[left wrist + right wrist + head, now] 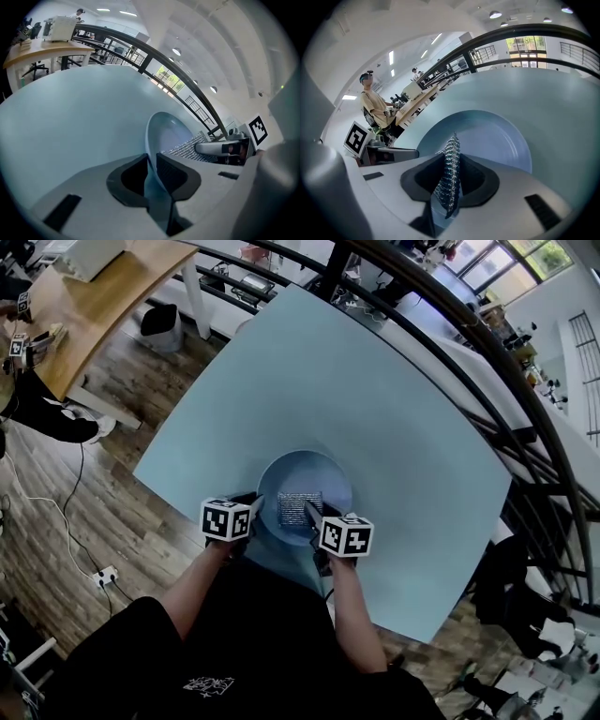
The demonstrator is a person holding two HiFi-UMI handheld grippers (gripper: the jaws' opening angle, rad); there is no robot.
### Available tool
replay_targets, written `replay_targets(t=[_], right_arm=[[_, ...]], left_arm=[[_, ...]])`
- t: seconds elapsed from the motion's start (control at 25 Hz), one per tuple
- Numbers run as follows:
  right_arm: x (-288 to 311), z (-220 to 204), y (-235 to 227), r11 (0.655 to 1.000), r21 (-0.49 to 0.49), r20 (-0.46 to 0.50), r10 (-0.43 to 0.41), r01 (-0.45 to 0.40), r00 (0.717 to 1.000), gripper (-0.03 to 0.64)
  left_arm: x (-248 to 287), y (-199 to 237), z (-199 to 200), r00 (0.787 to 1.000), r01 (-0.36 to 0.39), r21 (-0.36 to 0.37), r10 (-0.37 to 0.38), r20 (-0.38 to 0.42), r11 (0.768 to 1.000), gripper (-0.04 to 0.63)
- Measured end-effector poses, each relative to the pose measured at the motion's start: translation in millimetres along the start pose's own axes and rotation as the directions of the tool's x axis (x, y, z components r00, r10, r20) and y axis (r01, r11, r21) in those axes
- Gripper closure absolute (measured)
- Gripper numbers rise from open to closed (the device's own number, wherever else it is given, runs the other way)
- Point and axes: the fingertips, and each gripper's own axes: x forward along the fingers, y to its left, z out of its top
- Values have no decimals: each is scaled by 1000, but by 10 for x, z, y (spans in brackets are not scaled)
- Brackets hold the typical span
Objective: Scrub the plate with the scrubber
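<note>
A pale blue plate (321, 472) lies on the light blue table (375, 381) near its front edge. My left gripper (251, 515) is shut on the plate's left rim (150, 140), with the rim clamped between its dark pads (171, 176). My right gripper (312, 515) is shut on a silvery mesh scrubber (299, 504), which hangs flat over the plate's middle. In the right gripper view the scrubber (450, 173) stands edge-on between the jaws, above the plate (497, 136). The left gripper view shows the scrubber (185, 149) lying across the plate beside the right gripper (220, 149).
A wooden desk (84, 306) stands at the far left, with a person (377, 110) seated near it. A dark curved railing (487, 362) runs behind and to the right of the table. Cables and a power strip (101, 575) lie on the wooden floor.
</note>
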Motion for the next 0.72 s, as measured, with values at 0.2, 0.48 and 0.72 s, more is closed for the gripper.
replay_targets(t=[0.2, 0.48, 0.72], right_arm=[[120, 98, 54, 1000, -25, 9, -3, 3, 1000, 523], [272, 247, 76, 999, -44, 25, -14, 15, 1000, 519], [352, 344, -12, 998, -47, 36, -33, 35, 999, 517]], left_arm=[[6, 13, 2, 1000, -9, -18, 9, -9, 1000, 535], [7, 39, 20, 999, -30, -48, 28, -29, 998, 540], [32, 33, 20, 999, -37, -58, 35, -40, 998, 543]])
